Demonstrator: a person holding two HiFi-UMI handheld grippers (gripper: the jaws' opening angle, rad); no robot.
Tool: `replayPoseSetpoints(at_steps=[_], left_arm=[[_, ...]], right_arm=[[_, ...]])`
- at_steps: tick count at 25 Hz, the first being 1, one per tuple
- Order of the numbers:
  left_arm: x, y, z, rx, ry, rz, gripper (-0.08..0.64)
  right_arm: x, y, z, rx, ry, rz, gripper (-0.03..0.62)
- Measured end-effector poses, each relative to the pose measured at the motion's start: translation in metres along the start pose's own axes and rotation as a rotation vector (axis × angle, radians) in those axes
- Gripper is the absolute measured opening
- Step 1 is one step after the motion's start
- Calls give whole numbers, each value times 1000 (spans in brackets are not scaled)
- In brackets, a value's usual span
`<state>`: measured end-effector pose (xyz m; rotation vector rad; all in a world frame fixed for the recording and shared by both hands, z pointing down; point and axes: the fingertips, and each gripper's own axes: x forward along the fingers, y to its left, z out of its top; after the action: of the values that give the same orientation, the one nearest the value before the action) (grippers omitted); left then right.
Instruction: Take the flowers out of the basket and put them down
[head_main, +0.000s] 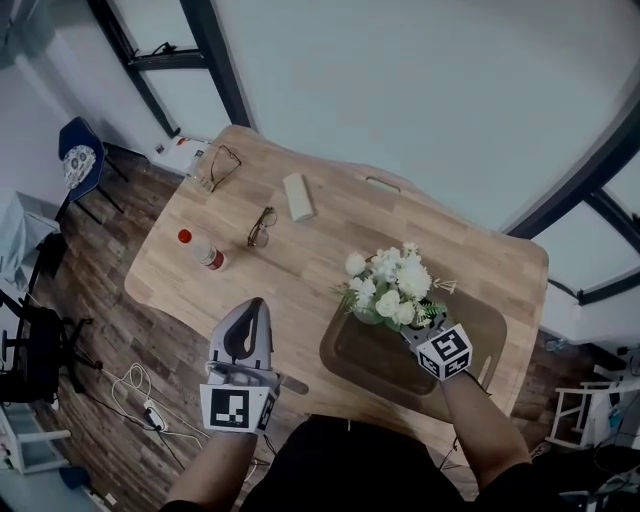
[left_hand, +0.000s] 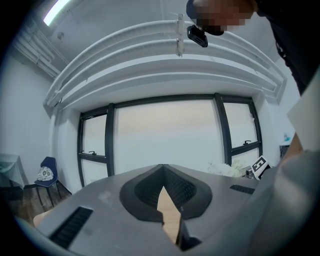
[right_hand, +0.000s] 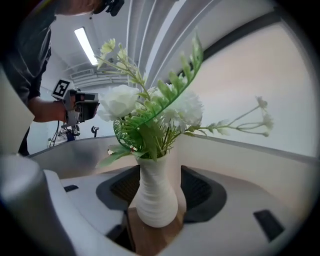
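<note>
the right gripper's (right_hand: 160, 187) jaws stand spread either side of the upright white ribbed vase (right_hand: 155, 207) of flowers (head_main: 388, 285), not pinching it, by the shallow brown basket's (head_main: 335, 358) far edge, while the left gripper (head_main: 252, 318), pressed together, sits well apart.

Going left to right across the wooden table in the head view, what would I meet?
Clear plastic bottle with red cap → dark-framed eyeglasses → white rectangular case → white flowers in a vase.

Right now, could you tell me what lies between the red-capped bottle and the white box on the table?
A pair of glasses lies between the bottle and the box, seen in the head view.
</note>
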<state>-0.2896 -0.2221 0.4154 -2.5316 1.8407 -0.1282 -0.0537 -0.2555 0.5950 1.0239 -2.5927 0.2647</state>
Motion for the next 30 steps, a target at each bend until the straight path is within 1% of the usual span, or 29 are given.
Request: replayPoseSetpoints(at_steps=[4,9,15,19,24,26,30], left_arm=[[-11,9,-2,16,18,37,5],[-22,20,-1,36,37,81,5],[-37,29,0,54,55,112,5],[-42,27,1,62,58,114,5],[-46,24,6,74,56,114,5],[-49,24,8,78,52,115,5],[-56,25,13,80,37,121,5]], right_arm=[[16,10,10,-8,-47,66,259],[33,17,22,7,-100,105,259],[50,22,30,1,-123,103,261],[57,19,30,-37,-80,77,276],[64,18,31,-23,-60,75,278],[63,19,31,-33,-53,80,284],[49,26,42,-57,-88,90,284]])
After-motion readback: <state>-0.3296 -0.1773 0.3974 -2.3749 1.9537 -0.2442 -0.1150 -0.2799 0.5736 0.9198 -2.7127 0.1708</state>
